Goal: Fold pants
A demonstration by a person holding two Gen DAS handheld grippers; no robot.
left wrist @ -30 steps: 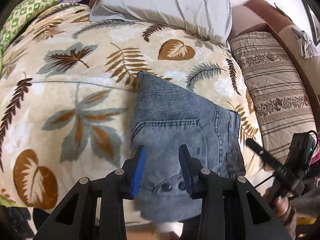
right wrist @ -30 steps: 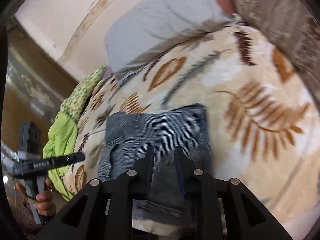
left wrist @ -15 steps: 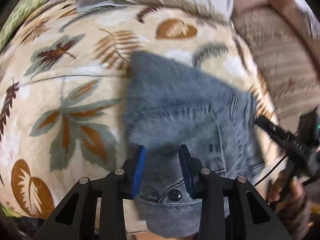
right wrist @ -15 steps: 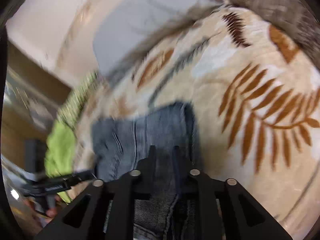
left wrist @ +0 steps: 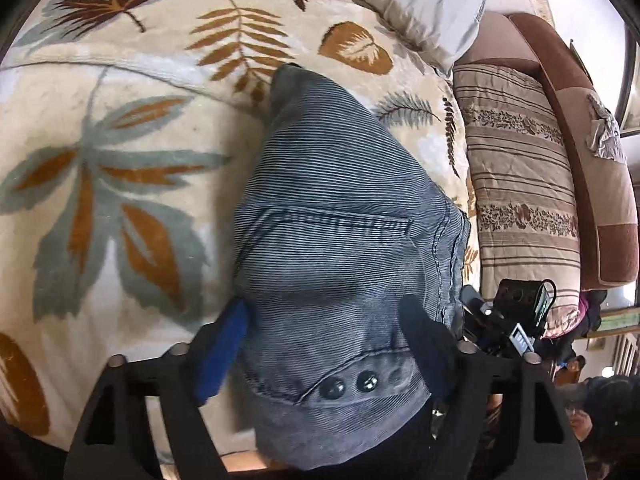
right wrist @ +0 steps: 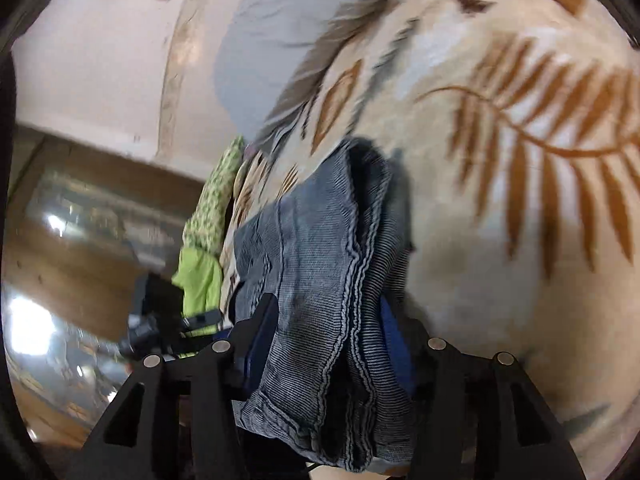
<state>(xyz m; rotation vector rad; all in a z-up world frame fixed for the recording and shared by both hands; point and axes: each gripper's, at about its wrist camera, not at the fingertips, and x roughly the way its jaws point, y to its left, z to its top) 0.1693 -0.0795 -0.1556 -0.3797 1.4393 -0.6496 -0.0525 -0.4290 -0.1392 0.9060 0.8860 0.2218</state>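
Left tongs angled steeply down, jaws opening, already spread wide, fabric between them. Right tongs tilted down less, jaws opening, part-spread around a fabric edge. Pads look clear on both.

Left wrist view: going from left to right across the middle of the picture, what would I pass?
Leaf-patterned blanket → folded blue-grey pants → striped brown cushion → brown sofa back.
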